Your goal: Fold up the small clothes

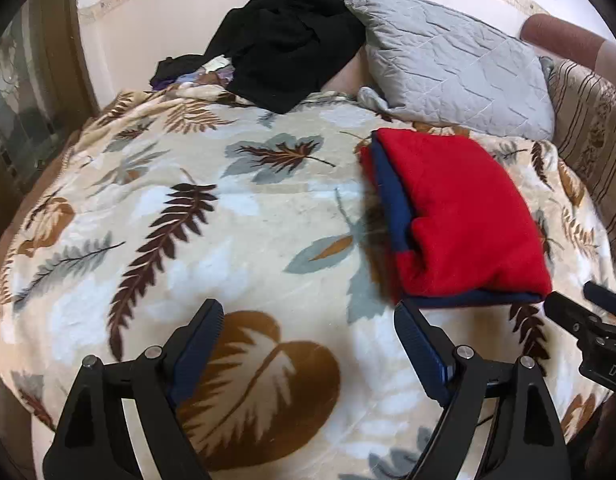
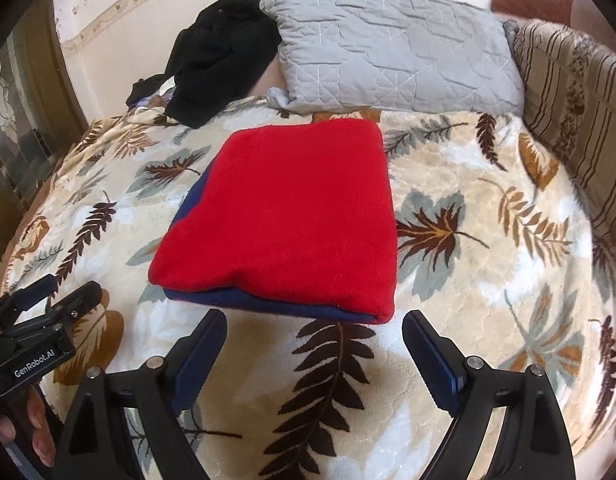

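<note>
garment: red-and-navy folded garment (image 2: 284,216) lies flat on the leaf-print blanket (image 2: 467,320), a squarish packet, red layer on top, navy edge showing along the near and left sides.
position vs right gripper: packet sits straight ahead of the right gripper (image 2: 313,338), its near folded edge just beyond the fingertips, not touching.
position vs left gripper: from the left gripper (image 1: 308,322) the packet is ahead and off to the right; only its near-left corner is close to the right-hand finger.
long axis: slightly longer running away from the fingers toward the grey pillow (image 2: 387,48); near edge runs across both jaws' line.
nearer hand: right, judged; it is centred on the near edge.
left fingers: wide apart, nothing between them.
right fingers: wide apart, nothing between them.
remaining pile: black clothing heap (image 1: 292,40) by the wall, well apart from both grippers.
status: judged, this piece looks folded.
</note>
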{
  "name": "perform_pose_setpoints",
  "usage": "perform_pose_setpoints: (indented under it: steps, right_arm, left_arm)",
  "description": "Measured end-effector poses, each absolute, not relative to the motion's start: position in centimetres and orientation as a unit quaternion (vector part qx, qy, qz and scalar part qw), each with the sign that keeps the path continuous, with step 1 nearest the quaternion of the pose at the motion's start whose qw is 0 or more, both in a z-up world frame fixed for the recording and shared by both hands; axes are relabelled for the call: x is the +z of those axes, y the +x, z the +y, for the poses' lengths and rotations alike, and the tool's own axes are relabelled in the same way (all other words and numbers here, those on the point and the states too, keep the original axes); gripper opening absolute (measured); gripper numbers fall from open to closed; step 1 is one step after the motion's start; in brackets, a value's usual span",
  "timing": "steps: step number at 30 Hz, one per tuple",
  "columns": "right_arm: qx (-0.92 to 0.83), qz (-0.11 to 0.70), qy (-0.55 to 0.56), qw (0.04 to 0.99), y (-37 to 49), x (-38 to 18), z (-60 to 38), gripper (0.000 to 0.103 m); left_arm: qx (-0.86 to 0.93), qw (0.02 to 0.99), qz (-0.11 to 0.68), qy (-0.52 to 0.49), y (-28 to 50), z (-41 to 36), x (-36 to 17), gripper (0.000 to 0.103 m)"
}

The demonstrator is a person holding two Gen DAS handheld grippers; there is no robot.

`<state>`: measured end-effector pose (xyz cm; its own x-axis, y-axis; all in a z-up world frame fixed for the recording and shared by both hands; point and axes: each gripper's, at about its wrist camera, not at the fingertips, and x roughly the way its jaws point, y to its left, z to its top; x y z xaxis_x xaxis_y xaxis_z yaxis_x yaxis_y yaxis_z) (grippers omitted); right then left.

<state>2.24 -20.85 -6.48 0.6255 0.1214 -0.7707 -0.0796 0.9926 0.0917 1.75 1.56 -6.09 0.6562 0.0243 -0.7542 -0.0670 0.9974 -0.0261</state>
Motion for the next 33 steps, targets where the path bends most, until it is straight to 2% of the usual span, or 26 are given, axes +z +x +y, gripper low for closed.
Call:
perform_pose_setpoints:
  steps: [6,10,11,12,14,15,17,19,20,22,23,24,28,30,33]
  right_arm:
    - [0.069,0.445,0.182,0.874,6.3,-8.1,-27.0,0.092]
    - [0.1,0.489,0.263,0.826,10.2,-11.3,-29.0,0.089]
    - [0.125,0.503,0.268,0.812,10.7,-12.0,-28.4,0.082]
    - [0.129,0.517,0.256,0.806,11.0,-12.4,-27.6,0.056]
    - [0.133,0.518,0.234,0.812,10.7,-11.7,-26.8,0.037]
    - [0.135,0.511,0.233,0.817,10.1,-10.9,-26.7,0.03]
    - [0.136,0.493,0.218,0.831,8.7,-9.7,-26.7,0.027]
    - [0.126,0.51,0.216,0.823,8.5,-11.3,-26.9,0.027]
    - [0.111,0.522,0.213,0.819,8.8,-12.9,-27.2,0.027]
    - [0.116,0.506,0.24,0.82,8.4,-13.1,-27.8,0.038]
    - [0.111,0.501,0.234,0.826,8.1,-12.6,-27.6,0.044]
    - [0.087,0.495,0.209,0.839,7.7,-11.7,-27.4,0.067]
    - [0.054,0.446,0.156,0.88,7.4,-8.3,-26.8,0.073]
    - [0.072,0.445,0.163,0.878,8.9,-7.9,-26.4,0.078]
    - [0.085,0.459,0.197,0.862,13.1,-8.8,-27.1,0.078]
  left_arm:
    - [-0.039,0.902,0.416,-0.11,5.5,1.2,-6.5,0.088]
    - [-0.072,0.885,0.44,-0.131,9.2,-1.0,-8.1,0.087]
    - [-0.074,0.881,0.45,-0.125,9.8,-1.5,-8.6,0.087]
    - [-0.078,0.873,0.466,-0.118,10.5,-2.1,-9.5,0.087]
    - [-0.09,0.854,0.5,-0.114,11.6,-2.8,-11.0,0.036]
    - [-0.105,0.844,0.511,-0.126,11.7,-2.8,-11.0,0.028]
    - [-0.104,0.857,0.493,-0.109,11.0,-2.9,-9.5,0.023]
    - [-0.108,0.856,0.493,-0.113,10.8,-2.7,-9.8,0.025]
    - [-0.109,0.849,0.505,-0.109,10.9,-2.8,-10.7,0.029]
    - [-0.096,0.862,0.49,-0.087,10.4,-2.9,-11.0,0.053]
    - [-0.086,0.868,0.482,-0.082,9.9,-2.8,-10.7,0.059]
    - [-0.08,0.87,0.481,-0.08,9.7,-2.7,-10.5,0.066]
    - [-0.082,0.876,0.47,-0.075,7.7,-2.1,-10.0,0.068]
    - [-0.078,0.88,0.462,-0.077,6.5,-1.4,-9.8,0.07]
    - [-0.078,0.883,0.457,-0.076,5.2,-0.7,-9.5,0.07]
